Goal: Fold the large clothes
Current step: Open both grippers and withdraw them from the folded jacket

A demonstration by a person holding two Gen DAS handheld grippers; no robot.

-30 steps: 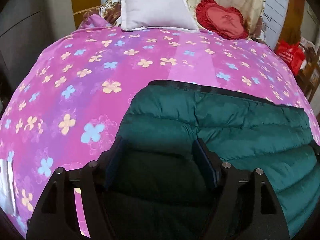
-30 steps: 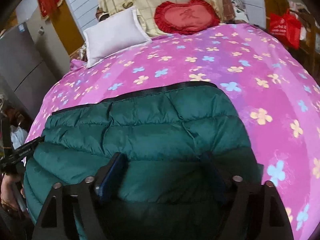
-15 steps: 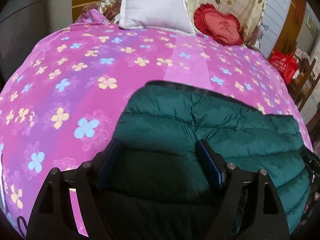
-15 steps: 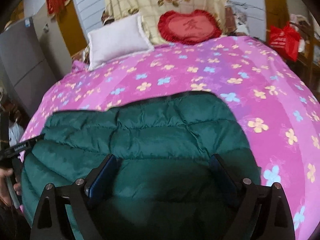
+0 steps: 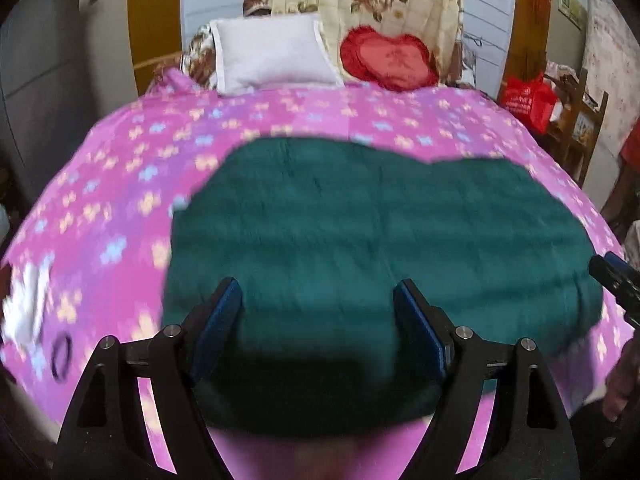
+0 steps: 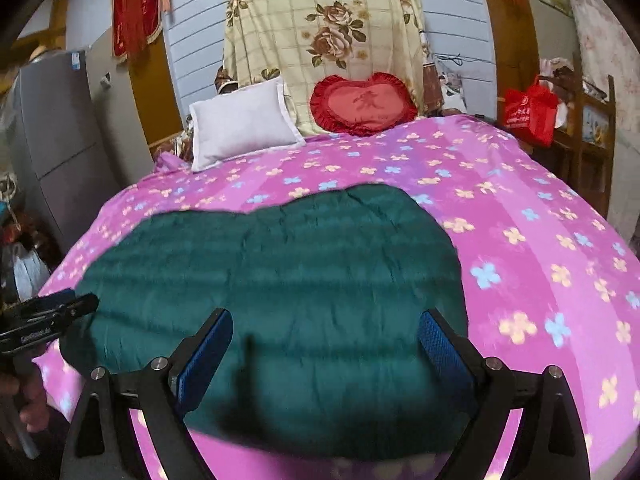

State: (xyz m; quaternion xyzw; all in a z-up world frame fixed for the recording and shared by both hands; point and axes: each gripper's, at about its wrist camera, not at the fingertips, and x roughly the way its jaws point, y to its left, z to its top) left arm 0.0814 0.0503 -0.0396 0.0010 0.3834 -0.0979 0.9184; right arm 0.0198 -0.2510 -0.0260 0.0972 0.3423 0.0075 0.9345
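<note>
- Jacket (image 5: 380, 248) (image 6: 280, 292) — green quilted, lying flat on the bed (image 5: 120, 200) (image 6: 540, 240), near the front edge, spread sideways across the pink flowered cover.
- Left hand-held gripper (image 5: 318, 320) hovering over the jacket's near left part, jaws spread wide, nothing between the blue pads (image 5: 218, 320); whether the tips are touching fabric — cannot tell, left view is blurring.
- Right hand-held gripper (image 6: 324, 344) (image 5: 616, 284) hovering over the jacket's near right part, jaws also wide apart, gripping nothing.
- Each gripper is showing at the edge of the other's view: left one (image 6: 44, 320) beside the jacket's left end, right one just off its right end.
- White pillow (image 5: 272, 56) (image 6: 240, 124) and red heart cushion (image 5: 392, 60) (image 6: 364, 106) sitting at the head of the bed, well apart from the jacket.
- Floral blanket (image 5: 360, 4) (image 6: 324, 32) hanging behind them.
- Red bag (image 5: 528, 100) (image 6: 528, 112) sitting off the bed's right side.
</note>
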